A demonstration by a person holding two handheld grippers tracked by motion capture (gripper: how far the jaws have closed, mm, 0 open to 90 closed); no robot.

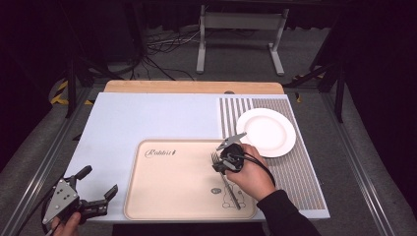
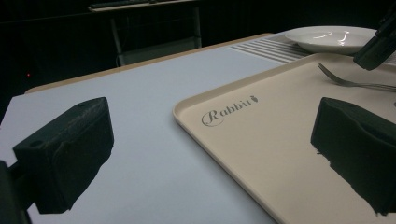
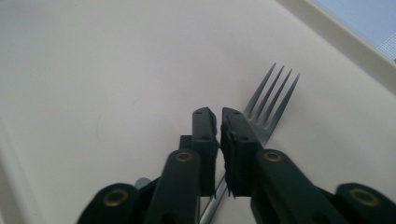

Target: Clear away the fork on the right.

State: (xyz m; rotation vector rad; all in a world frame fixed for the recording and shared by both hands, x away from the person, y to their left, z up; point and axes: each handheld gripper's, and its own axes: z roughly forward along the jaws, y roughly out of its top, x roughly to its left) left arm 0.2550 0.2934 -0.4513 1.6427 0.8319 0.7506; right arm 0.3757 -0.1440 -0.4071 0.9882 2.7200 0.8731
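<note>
A silver fork (image 1: pixel 232 192) lies on a beige tray (image 1: pixel 167 191), tines toward the far side. My right gripper (image 1: pixel 227 161) is down over the fork's neck. In the right gripper view its jaws (image 3: pixel 218 114) stand almost together, with the fork's neck between them and the tines (image 3: pixel 273 93) poking out past the right jaw. My left gripper (image 1: pixel 100 181) hovers by the table's front left corner, wide open and holding nothing. The left gripper view looks between those jaws (image 2: pixel 212 149) across the tray (image 2: pixel 280 140) to the fork (image 2: pixel 350 83) and the right gripper (image 2: pixel 376 46).
A white plate (image 1: pixel 268 132) sits on a striped placemat (image 1: pixel 295 172) right of the tray. A pale blue mat (image 1: pixel 147 118) covers the wooden table. Beyond the far edge are metal stand legs (image 1: pixel 201 54) and cables on the floor.
</note>
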